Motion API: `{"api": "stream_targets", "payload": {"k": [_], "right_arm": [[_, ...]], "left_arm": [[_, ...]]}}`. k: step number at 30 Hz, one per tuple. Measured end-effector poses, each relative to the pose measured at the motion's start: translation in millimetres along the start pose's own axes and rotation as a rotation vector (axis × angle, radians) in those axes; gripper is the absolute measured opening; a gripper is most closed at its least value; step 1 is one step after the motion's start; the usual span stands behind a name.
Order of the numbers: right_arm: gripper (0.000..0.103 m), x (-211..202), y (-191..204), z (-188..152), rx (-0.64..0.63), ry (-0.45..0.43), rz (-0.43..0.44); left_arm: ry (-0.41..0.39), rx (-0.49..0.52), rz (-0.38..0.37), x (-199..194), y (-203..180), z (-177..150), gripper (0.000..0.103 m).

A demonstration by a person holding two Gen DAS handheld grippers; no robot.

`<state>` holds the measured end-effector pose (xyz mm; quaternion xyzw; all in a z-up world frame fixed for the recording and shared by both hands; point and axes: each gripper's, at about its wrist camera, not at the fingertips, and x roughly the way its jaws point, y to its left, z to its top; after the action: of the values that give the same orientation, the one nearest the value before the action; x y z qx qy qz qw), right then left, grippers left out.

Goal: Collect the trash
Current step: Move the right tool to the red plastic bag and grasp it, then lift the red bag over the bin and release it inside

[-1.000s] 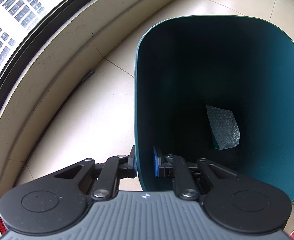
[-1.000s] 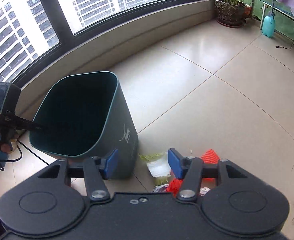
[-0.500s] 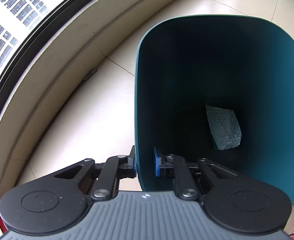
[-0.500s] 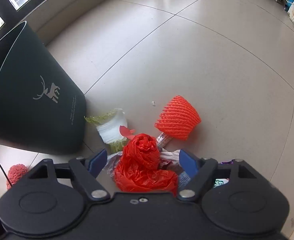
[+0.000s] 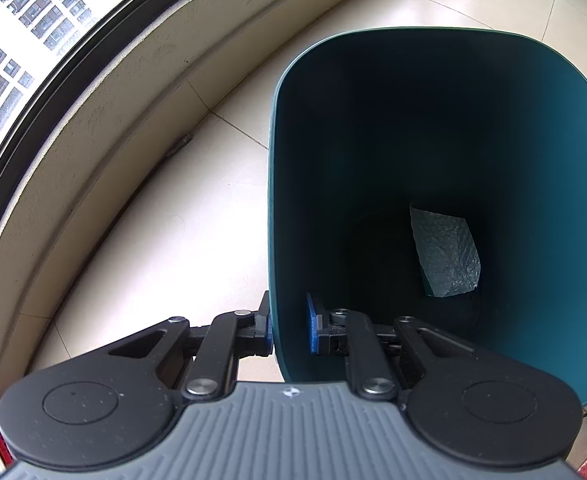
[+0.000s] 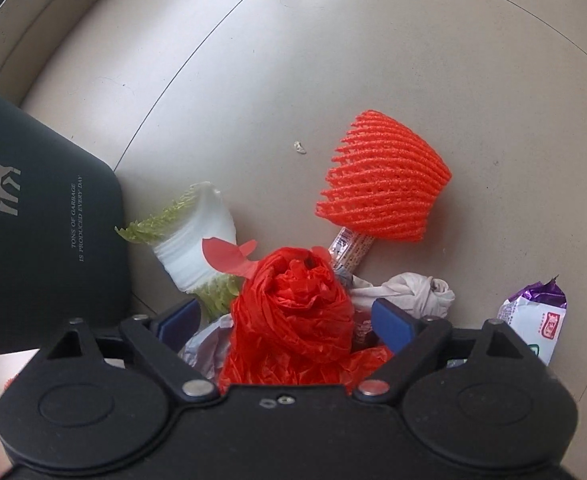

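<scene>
My left gripper (image 5: 290, 325) is shut on the near rim of the dark green trash bin (image 5: 533, 128), one finger outside and one inside. A crumpled grey-green sheet (image 5: 445, 254) lies at the bin's bottom. In the right wrist view my right gripper (image 6: 289, 322) is open, its fingers on either side of a crumpled red plastic bag (image 6: 293, 312) on the floor. Around the bag lie a cabbage piece (image 6: 193, 240), a red foam fruit net (image 6: 385, 184), a snack stick wrapper (image 6: 351, 246), a white crumpled tissue (image 6: 409, 292) and a purple-white wrapper (image 6: 533, 320).
The bin's outer wall (image 6: 33, 232) with a deer logo stands just left of the trash pile. A curved low wall (image 5: 105, 128) under the window runs left of the bin. Beige tiled floor (image 6: 373, 60) stretches beyond the trash.
The right gripper has tilted down and dropped close over the trash pile, and the red bag now sits between its open fingers. The left gripper has stayed clamped on the bin rim.
</scene>
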<state>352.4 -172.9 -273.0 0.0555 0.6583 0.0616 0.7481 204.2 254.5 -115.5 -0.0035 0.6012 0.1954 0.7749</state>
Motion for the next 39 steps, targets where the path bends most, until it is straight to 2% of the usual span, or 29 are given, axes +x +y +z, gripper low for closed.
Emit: {"api": "stream_targets", "payload": {"k": [4,8,13,19,24,29,35,39], "right_arm": [[0.09,15,2,-3,0.011,0.024,-0.025],[0.076,20,0,-5,0.025,0.033,-0.043],[0.069,10,-2,-6,0.024,0.018,-0.048],[0.065,-20,2,-5,-0.043,-0.019,-0.065],[0.063,-61,11,0,-0.113,-0.054,-0.069],[0.063,-120,28,4,-0.166,-0.109,-0.038],[0.063,-200,70,13,-0.225,-0.193,0.062],[0.063,-254,111,21,-0.298,-0.281,0.129]], "left_arm": [[-0.001,0.002,0.0,1,0,-1,0.015],[-0.001,0.002,-0.001,1,0,-1,0.015],[0.013,0.004,-0.007,4,0,-1,0.015],[0.01,0.005,-0.007,4,0,-1,0.016],[0.009,0.006,-0.01,4,0,-1,0.015],[0.017,-0.004,-0.023,3,2,1,0.015],[0.018,-0.009,-0.034,2,4,1,0.015],[0.024,-0.025,-0.053,3,6,2,0.015]]}}
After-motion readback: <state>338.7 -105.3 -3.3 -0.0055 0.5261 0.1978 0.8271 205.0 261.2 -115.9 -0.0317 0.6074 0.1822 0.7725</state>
